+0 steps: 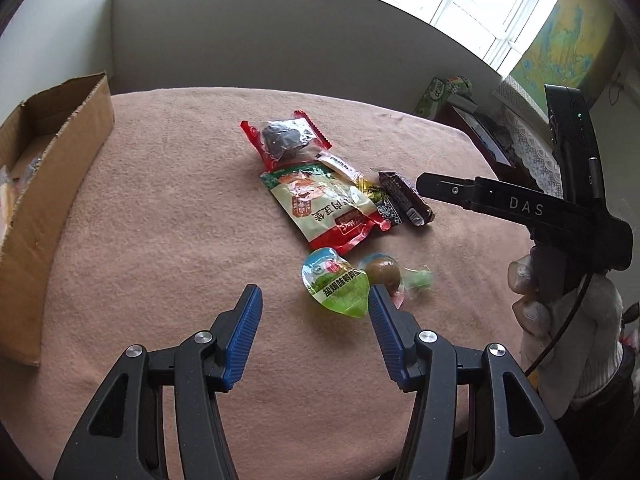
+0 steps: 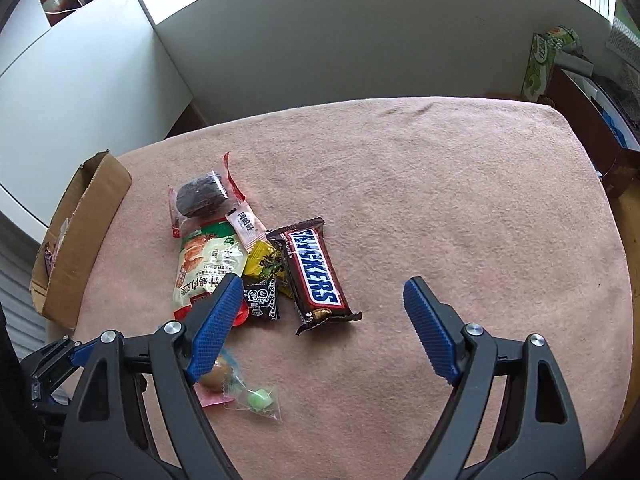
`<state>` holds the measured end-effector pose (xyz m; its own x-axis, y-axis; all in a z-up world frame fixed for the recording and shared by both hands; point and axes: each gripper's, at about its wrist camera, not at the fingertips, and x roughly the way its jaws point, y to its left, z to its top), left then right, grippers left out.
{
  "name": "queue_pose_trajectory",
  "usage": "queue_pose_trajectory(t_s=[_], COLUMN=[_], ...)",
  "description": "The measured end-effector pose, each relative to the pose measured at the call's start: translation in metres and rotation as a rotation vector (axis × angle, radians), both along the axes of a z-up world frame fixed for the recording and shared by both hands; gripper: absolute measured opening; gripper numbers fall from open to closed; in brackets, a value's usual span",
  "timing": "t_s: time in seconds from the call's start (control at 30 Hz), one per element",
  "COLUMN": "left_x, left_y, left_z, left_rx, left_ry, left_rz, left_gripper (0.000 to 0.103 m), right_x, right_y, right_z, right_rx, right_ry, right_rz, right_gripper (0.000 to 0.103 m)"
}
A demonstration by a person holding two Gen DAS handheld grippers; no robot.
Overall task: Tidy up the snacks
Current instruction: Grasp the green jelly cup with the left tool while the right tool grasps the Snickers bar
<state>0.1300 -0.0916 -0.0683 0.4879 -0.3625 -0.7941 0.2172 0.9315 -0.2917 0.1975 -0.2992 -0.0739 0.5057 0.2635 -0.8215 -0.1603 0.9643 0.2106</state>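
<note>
Both jaws stood wide and empty, our left gripper by the green cup, our right gripper above the Snickers in the heaped pile, the box well apart; overlapping wrappers risked a double pick.

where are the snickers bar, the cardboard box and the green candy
snickers bar (image 2: 314, 274), right wrist view, middle of the wrapper logo
cardboard box (image 1: 60, 184), left wrist view, outer side wall
green candy (image 2: 258, 398), right wrist view, the green sweet inside its clear wrapper
</note>
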Motion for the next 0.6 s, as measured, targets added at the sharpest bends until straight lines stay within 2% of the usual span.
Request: queue_pose_trajectory(t_s=[0.13, 0.23, 0.33, 0.4, 0.43, 0.5, 0.57, 0.6], left_x=[0.005, 0.01, 0.013, 0.015, 0.016, 0.017, 0.019, 0.02], left_y=[-0.008, -0.012, -0.015, -0.017, -0.017, -0.016, -0.014, -0.015], left_z=[-0.008, -0.012, -0.017, -0.02, -0.02, -0.021, -0.021, -0.022], left_rx=[0.019, 0.029, 0.033, 0.03, 0.027, 0.028, 0.02, 0.017], left_ry=[0.015, 0.022, 0.026, 0.025, 0.022, 0.018, 0.018, 0.017], left_rz=[-0.005, -0.008, -0.019, -0.014, -0.012, -0.011, -0.014, -0.016], left_gripper=[0.054, 0.054, 0.054, 0.054, 0.05, 0.04, 0.024, 0.024], right_x=[0.01, 0.012, 0.013, 0.014, 0.013, 0.013, 0.012, 0.011], right_y=[-0.002, 0.002, 0.005, 0.004, 0.004, 0.002, 0.0, -0.001], right_z=[-0.009, -0.014, -0.018, -0.022, -0.021, -0.02, -0.02, -0.02], right_rx=[0.026, 0.017, 0.006, 0.002, -0.001, 0.008, 0.015, 0.016], right_ry=[0.028, 0.037, 0.05, 0.062, 0.056, 0.055, 0.057, 0.054], right_rz=[0.009, 0.025, 0.041, 0.037, 0.033, 0.037, 0.033, 0.028], right_gripper=[0.082, 0.075, 0.066, 0.055, 0.053, 0.042, 0.034, 0.03])
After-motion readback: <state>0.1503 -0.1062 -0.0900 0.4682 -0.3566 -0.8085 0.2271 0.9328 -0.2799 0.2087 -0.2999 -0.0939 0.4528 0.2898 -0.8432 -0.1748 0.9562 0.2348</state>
